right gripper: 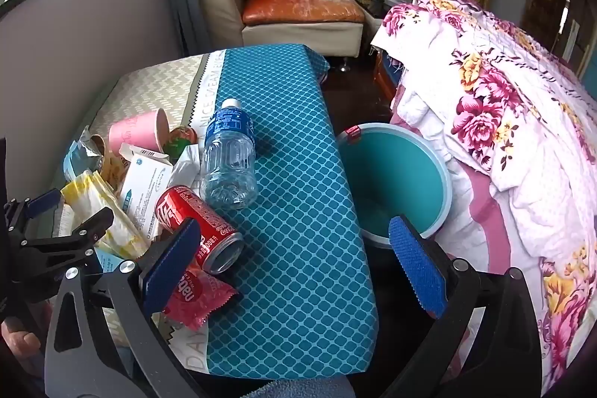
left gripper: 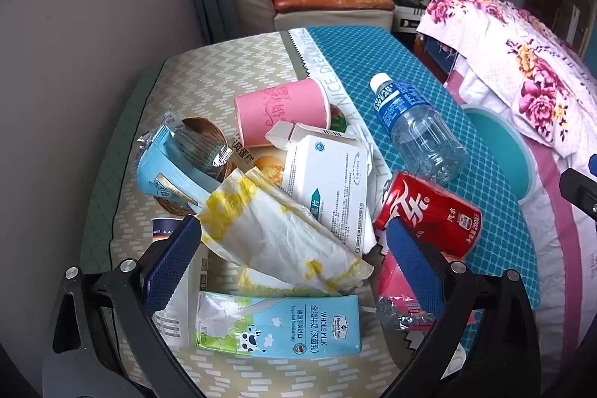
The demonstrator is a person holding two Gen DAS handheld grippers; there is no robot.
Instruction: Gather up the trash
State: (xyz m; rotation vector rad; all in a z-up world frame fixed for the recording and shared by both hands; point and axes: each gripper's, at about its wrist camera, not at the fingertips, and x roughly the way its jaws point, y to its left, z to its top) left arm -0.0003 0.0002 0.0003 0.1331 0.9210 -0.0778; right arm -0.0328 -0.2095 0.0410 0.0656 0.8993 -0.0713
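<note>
A heap of trash lies on the table: a crumpled white-and-yellow wrapper [left gripper: 283, 230], a blue milk carton [left gripper: 280, 325], a white medicine box [left gripper: 328, 181], a pink paper cup [left gripper: 281, 110], a red cola can [left gripper: 429, 211] [right gripper: 199, 224], a clear plastic bottle [left gripper: 418, 125] [right gripper: 227, 159] and a red snack wrapper [right gripper: 197, 297]. My left gripper [left gripper: 294, 262] hovers open above the wrapper and carton, jaws wide and holding nothing. My right gripper [right gripper: 294, 262] stands open over the blue tablecloth [right gripper: 291, 211], its left finger beside the can. The teal bin [right gripper: 395, 181] sits just right of the table.
A flowered quilt [right gripper: 503, 107] is piled on the right, against the bin. A grey wall panel [left gripper: 93, 62] borders the table's left side. A sofa seat [right gripper: 302, 13] with a bottle-shaped cushion stands at the back. The left gripper's black frame [right gripper: 67, 241] shows at left in the right wrist view.
</note>
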